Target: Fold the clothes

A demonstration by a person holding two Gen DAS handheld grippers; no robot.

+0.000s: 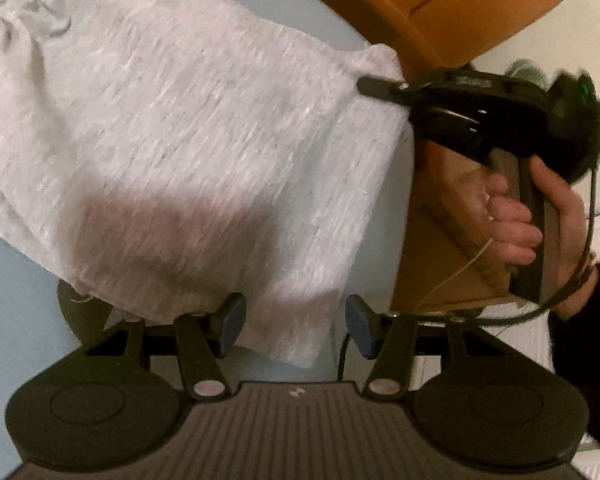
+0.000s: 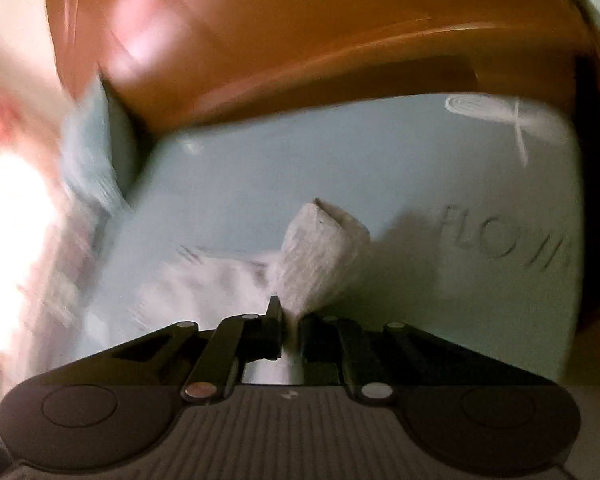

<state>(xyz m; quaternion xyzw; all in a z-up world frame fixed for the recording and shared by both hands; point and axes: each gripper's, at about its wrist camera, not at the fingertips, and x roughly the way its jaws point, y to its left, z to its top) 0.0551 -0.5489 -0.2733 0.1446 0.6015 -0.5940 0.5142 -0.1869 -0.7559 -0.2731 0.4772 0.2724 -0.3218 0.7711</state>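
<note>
Left wrist view: the grey garment (image 1: 172, 152) lies spread on the pale blue surface (image 1: 12, 300), its near hem between the parted, non-gripping jaws of the left gripper (image 1: 296, 326). Right gripper (image 2: 290, 320), held by a hand (image 1: 540, 216), pinches the far-right corner, presumably to lift it for a fold.

The left side of the right wrist view is smeared by motion and washed out by glare, so the cloth (image 2: 204, 292) there cannot be read. The right hand-held gripper (image 2: 290, 320) hides the fabric corner between its pads. In the left wrist view the garment's top left runs past the edge, and it covers most of the blue surface (image 1: 12, 280).
</note>
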